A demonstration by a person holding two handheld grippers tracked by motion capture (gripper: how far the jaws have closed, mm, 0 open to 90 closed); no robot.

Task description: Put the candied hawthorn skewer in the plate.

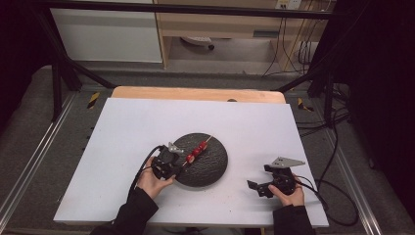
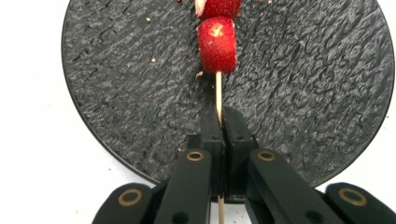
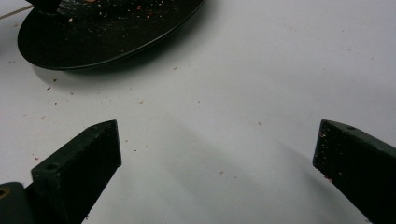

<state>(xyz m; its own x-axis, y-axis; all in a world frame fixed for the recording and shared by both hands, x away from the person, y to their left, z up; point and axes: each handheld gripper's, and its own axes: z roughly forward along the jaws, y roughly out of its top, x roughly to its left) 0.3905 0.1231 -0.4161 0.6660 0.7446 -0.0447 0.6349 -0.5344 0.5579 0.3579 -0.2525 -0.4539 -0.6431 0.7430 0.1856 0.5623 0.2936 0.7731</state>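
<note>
Over dark plate: left gripper clamped on skewer, red pieces threaded on. Right gripper idle at right, jaws apart. Skewer not yet set down.

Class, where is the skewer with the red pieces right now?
The skewer lies over the black plate at the high view's centre, its bare end clamped in the left gripper.

The white table lies bare and passable all round the dark plate, which carries the skewer near the middle, with the left gripper at its near-left rim and the right gripper well apart on open surface.
</note>
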